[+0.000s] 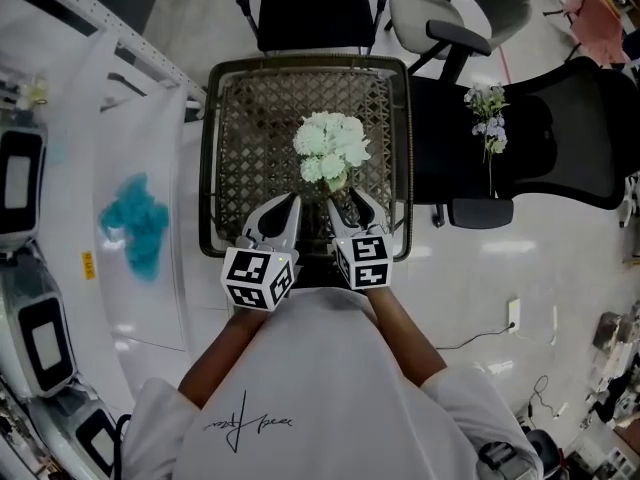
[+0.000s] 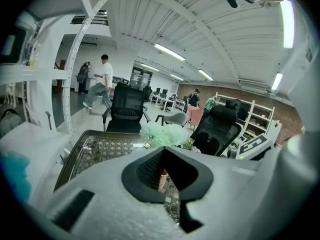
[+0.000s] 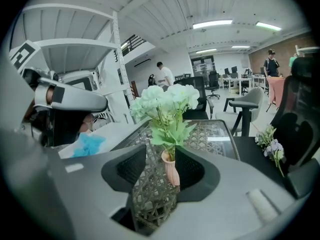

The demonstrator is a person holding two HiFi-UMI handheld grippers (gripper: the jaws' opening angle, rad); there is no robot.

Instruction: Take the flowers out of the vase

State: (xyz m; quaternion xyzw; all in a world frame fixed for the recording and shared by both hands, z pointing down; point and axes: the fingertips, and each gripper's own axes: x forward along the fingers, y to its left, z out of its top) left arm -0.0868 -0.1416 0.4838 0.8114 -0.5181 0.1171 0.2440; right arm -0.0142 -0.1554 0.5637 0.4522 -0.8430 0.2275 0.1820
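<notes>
On the woven worktop point(image 1: 209, 168), the pale green flowers point(image 1: 333, 146) stand upright in the pink vase point(image 3: 171, 170). The right claw point(image 1: 352, 206) is opening with the vase between its jaws, pads seemingly off it. Just beside it, the left claw point(image 1: 274, 213) stands slightly parted.

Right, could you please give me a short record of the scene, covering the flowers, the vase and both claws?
vase: pink vase, upright on the woven table
flowers: pale green bouquet, in the pink vase
other flowers: purple sprig, lying on the black chair
right claw: jaws opening, pink vase between them, not visibly pressed
left claw: jaws apart, gripping nothing
</notes>
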